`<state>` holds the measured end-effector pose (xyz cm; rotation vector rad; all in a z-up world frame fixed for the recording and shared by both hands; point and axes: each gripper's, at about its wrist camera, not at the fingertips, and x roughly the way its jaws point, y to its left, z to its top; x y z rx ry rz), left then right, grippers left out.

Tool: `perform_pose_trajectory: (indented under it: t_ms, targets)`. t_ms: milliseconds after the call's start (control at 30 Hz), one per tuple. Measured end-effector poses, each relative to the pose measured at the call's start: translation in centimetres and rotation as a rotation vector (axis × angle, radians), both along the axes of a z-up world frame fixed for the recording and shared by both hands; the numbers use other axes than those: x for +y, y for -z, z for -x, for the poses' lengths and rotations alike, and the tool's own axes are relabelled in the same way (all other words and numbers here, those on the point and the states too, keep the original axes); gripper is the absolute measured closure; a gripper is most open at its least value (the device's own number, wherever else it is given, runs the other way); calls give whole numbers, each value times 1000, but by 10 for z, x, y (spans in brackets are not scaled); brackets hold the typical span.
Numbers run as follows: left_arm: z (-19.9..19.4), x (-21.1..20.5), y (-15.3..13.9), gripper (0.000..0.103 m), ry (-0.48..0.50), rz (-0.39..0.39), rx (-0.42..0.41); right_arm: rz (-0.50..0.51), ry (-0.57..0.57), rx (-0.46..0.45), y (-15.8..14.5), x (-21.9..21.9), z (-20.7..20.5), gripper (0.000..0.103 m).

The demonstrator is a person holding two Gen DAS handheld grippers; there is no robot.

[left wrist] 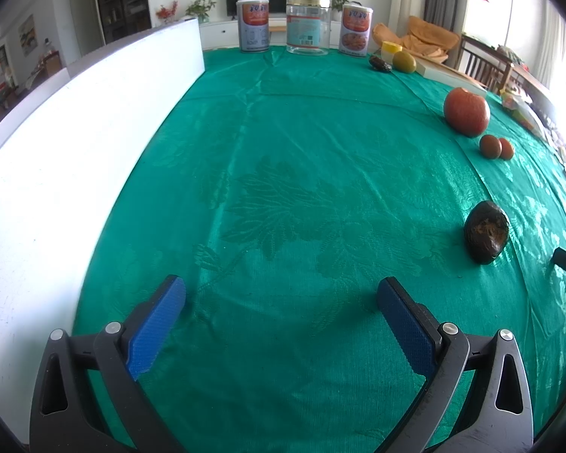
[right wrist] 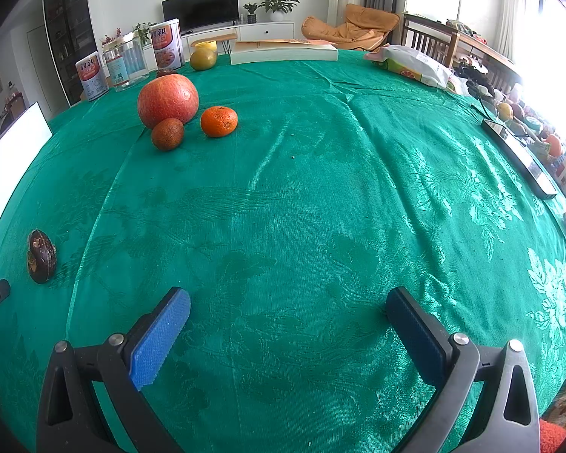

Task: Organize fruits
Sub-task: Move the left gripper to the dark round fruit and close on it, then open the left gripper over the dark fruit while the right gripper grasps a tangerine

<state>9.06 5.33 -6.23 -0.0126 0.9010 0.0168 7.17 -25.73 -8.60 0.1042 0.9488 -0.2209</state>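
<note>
Left hand-held gripper: two black angular arms with triangular cut-outs, round silver screws at the joints, and blue textured pads on the inner faces of its fingers. Right hand-held gripper looks the same, black frame, silver screws, blue dimpled pads, one bright, one shadowed.

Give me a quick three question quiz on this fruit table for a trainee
1. True or false: the left gripper jaws are shut on a fruit.
2. Which fruit lies nearest the grippers: A, the pomegranate; B, the dark fruit; C, the green fruit?
3. How many printed cans flank the clear jar?

Key: 1 false, both grippers are open and empty; 2 B; 3 two.
</note>
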Motion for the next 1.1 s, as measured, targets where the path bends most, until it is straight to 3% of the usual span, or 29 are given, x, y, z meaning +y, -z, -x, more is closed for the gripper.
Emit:
perform_pose_trajectory:
  t_ms: [167,367,467,533,600,667,700,733,833,1100]
  targets:
    - [1,0,-1,1,13,11,-4,0,-4,0,0,1,0,0]
    - [24,-38,-21,2,238,139,-70,0,-16,1,-1,2,-2,0]
    - [14,-84,-23,3,373,96,-27,0,-20,1,-1,2,-2,0]
    - [4,-108,-20,3,402,52,-27,-1,-21,1,-1,2,-2,0]
    - [-6,-124,-15,8,398,33,-24,-1,-23,1,-1,2,-2,0]
    - [-17,-132,-9,34,385,37,13,-1,-25,0,-1,2,-2,0]
    - [-17,-133,-9,43,372,17,-2,-1,-25,1,-1,2,-2,0]
    - [-16,-133,-9,58,372,14,-9,-1,-26,0,-1,3,-2,0]
    - [-14,-123,-11,59,351,7,-18,0,-29,1,0,3,-2,0]
    - [-37,-45,-27,59,171,9,-48,0,-30,1,-1,2,-2,0]
